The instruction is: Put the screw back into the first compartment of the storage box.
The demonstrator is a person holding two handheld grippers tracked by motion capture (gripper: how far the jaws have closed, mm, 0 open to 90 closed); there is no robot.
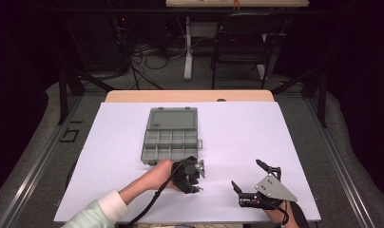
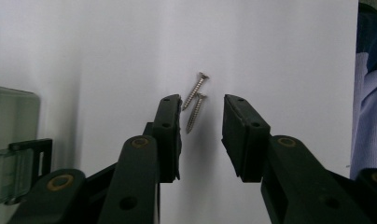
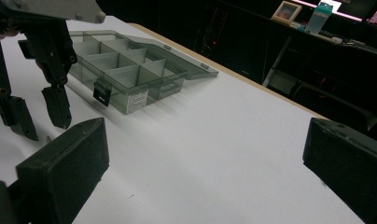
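The left gripper (image 2: 201,105) points down at two small shiny metal screws (image 2: 195,102) lying on the white table (image 1: 256,133) (side by side, touching); its narrow gap straddles them, not squeezing.

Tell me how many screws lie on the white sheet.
2. One screw lies head away from the left hand-held gripper; the other screw lies just below it, between the jaw tips. Others may be hidden behind the jaws.
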